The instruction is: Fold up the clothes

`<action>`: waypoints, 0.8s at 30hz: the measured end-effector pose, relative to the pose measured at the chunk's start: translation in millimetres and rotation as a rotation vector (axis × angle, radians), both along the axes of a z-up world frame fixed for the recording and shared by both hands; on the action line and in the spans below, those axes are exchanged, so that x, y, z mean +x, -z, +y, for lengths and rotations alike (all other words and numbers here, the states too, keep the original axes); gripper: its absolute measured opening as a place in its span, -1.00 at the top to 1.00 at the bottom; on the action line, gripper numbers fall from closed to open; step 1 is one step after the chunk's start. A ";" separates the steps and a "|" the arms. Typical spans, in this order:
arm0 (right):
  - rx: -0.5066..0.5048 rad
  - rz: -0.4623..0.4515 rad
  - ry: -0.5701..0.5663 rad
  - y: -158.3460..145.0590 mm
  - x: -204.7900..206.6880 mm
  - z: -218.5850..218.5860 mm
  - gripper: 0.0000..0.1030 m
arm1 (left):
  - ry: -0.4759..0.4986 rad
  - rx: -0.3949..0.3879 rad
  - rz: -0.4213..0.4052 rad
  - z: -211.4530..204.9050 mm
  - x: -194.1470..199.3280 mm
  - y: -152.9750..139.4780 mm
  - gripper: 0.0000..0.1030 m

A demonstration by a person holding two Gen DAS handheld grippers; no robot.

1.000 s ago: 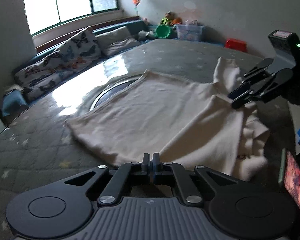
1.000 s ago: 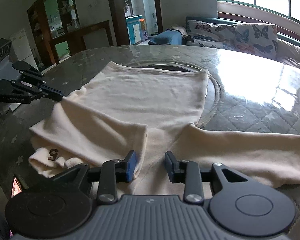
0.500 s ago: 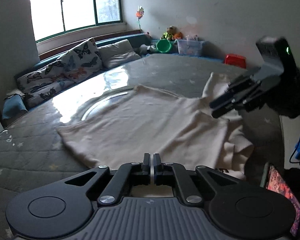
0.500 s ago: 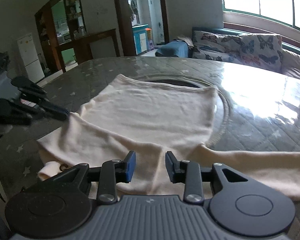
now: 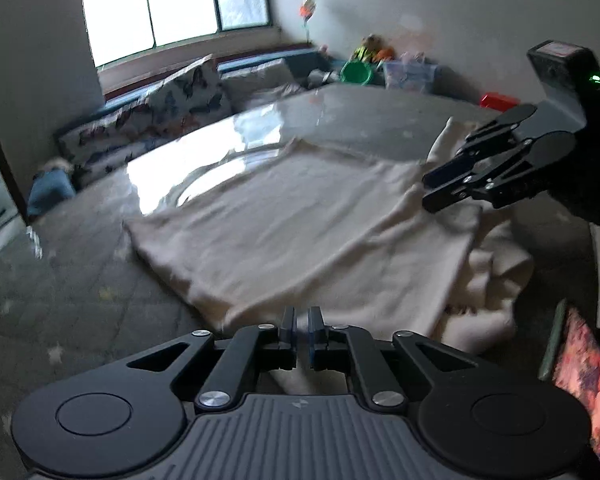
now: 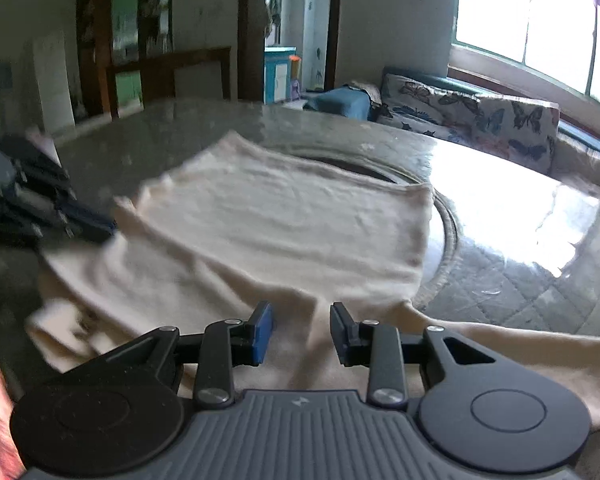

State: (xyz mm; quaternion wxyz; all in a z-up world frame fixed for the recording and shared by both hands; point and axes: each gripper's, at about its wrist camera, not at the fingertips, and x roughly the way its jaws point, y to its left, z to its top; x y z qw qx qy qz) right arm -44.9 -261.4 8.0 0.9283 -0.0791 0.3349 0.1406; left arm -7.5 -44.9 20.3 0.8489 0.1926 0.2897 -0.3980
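The cream garment (image 5: 300, 232) is lying spread on the grey quilted counter (image 5: 80, 288), its body flat over the round inset, one sleeve (image 6: 520, 360) trailing toward 4 o'clock in the right wrist view and a bunched part (image 5: 496, 280) sitting at 3 o'clock in the left wrist view.

The left hand-held gripper (image 5: 299, 332) is hovering at the near edge with its jaws nearly closed; only a thin slit is showing, and no cloth is visibly pinched. The right hand-held gripper (image 6: 301, 332) is standing with jaws wide apart above the cloth near the sleeve junction, gripping nothing.

Judged step: positioning for a sleeve fold. The next move is calling for the right jaws to descend and close on the sleeve, then carry it across the body.

Compared with one second ago, both grippers are sitting higher and farther back from the garment; jaw settings are unchanged.
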 end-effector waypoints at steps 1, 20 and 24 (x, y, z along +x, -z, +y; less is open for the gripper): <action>0.011 -0.003 0.002 -0.4 -1.9 -2.9 0.39 | -0.008 -0.006 0.006 0.4 0.5 1.9 0.87; 0.199 -0.020 0.752 7.4 -40.3 -212.3 0.37 | -0.107 -0.093 -0.051 9.1 -32.0 -22.5 0.59; 0.273 -0.032 0.770 12.3 -34.1 -222.7 0.42 | -0.111 -0.087 -0.064 8.6 -38.3 -23.7 0.52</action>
